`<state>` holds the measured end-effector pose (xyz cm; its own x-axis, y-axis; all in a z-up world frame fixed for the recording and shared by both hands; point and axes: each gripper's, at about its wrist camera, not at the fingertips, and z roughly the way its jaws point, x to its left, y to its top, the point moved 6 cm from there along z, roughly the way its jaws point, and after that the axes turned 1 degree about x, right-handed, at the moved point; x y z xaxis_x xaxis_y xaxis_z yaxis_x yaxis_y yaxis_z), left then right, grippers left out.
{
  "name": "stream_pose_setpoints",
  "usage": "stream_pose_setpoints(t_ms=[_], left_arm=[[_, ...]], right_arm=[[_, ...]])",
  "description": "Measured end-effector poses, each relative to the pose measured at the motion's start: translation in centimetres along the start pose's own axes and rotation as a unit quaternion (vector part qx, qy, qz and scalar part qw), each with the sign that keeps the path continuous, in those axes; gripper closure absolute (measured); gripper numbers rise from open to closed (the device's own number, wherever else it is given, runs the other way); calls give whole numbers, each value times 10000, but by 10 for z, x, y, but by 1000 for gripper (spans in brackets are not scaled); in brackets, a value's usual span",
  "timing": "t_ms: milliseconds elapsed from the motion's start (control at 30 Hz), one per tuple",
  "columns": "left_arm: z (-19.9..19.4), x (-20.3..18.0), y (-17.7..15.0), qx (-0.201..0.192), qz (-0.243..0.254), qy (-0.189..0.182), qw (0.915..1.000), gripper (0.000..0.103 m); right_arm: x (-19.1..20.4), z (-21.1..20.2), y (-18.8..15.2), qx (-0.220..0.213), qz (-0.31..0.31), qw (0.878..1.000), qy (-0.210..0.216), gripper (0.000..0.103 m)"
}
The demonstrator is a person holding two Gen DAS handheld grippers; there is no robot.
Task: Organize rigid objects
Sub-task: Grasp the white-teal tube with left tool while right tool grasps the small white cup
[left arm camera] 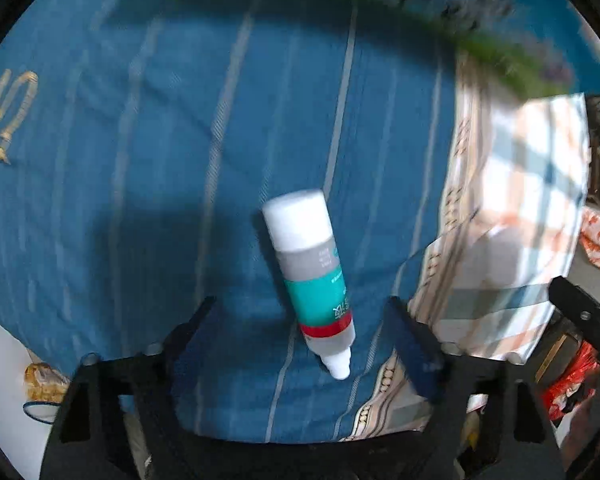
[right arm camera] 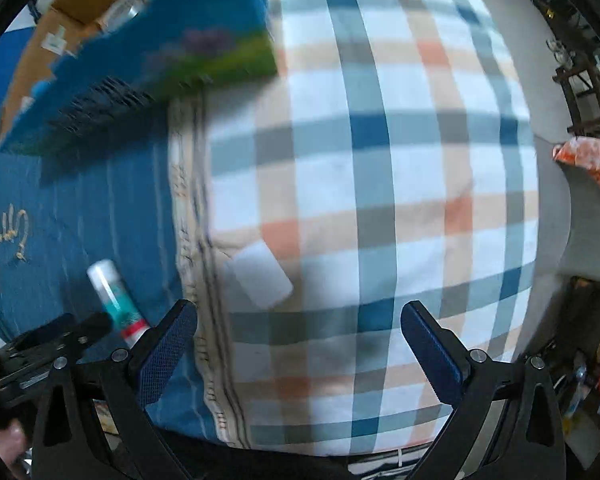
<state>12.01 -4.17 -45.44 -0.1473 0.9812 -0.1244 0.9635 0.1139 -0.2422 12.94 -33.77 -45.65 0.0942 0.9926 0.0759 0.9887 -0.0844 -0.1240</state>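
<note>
Through the left wrist camera we saw the left tongs [left arm camera: 300, 320] pointed steeply down at a bed, with their jaws apart and pressing on nothing. A small squeeze bottle [left arm camera: 310, 276] lay on the blue striped blanket [left arm camera: 160, 160], its lower half between the two jaws but clear of both. Its long axis ran up the picture with a slight lean to the left: the wide white cap pointed away from the tongs and the narrow white nozzle pointed back toward them. Bare blanket lay open on the left of the bottle and beyond it. On the right, the blanket's patterned border met a plaid sheet [left arm camera: 532, 152], and a blurred green and blue box [left arm camera: 500, 52] closed the far edge.

Through the right wrist camera we saw the right tongs [right arm camera: 299, 320] hanging over the plaid sheet, jaws wide apart and empty. A pale, blurred oblong [right arm camera: 262, 278] lay on the sheet just ahead of the left jaw; we could not tell what it was. The bottle lay at lower left on the blanket, cap up-left, nozzle down-right. The open cardboard box sat at upper left, well apart. The sheet stretched bare to the right.
</note>
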Motion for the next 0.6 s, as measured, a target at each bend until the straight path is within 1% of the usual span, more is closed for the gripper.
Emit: stream_pose_setpoints(t_ms=[67,100,133,167,200,267,300,333,367,433,500,533,567,600], left_arm=[[15,-4,0,109,51,95,9999,46],[23,-7,-1,151,111,165,9997,63],[29,-10,0,149,191,209,9995,68],[31,-12,0,141,235,229,9994,69],[31,-15,1,98,302,343,9989,70],[24,-19,7,-125,480,492,9976,72],[20,-21,11,-244,605,624,9959,73],[17,-22,15,-309,665,686,9950,73],[15,-21,19,-348,678,720,9945,73],[14,-21,27,-331,684,718,9945,72],[18,-22,31,-241,712,687,9948,72],[18,-23,33,-234,704,693,9948,71],[18,-23,34,-223,696,700,9949,71],[19,-23,35,-209,698,710,9948,71]], right_arm=[[-3,11,-3,47,10,10000,36,0],[-3,15,-3,58,1,10000,39,0],[-2,18,-4,70,-8,10000,52,1],[-2,22,-4,91,-4,9999,74,3],[-1,26,-4,132,-7,9998,137,5],[1,31,-3,153,-9,9997,190,12],[2,34,-2,148,-29,9997,177,17],[5,38,-1,141,-60,9997,189,22],[5,41,0,143,-65,9997,201,25],[10,47,2,150,-108,9997,185,34],[15,54,3,199,-111,9994,253,37],[17,59,2,261,-88,9992,286,46],[19,63,0,308,-80,9991,271,53],[20,69,-3,356,-95,9991,187,63]])
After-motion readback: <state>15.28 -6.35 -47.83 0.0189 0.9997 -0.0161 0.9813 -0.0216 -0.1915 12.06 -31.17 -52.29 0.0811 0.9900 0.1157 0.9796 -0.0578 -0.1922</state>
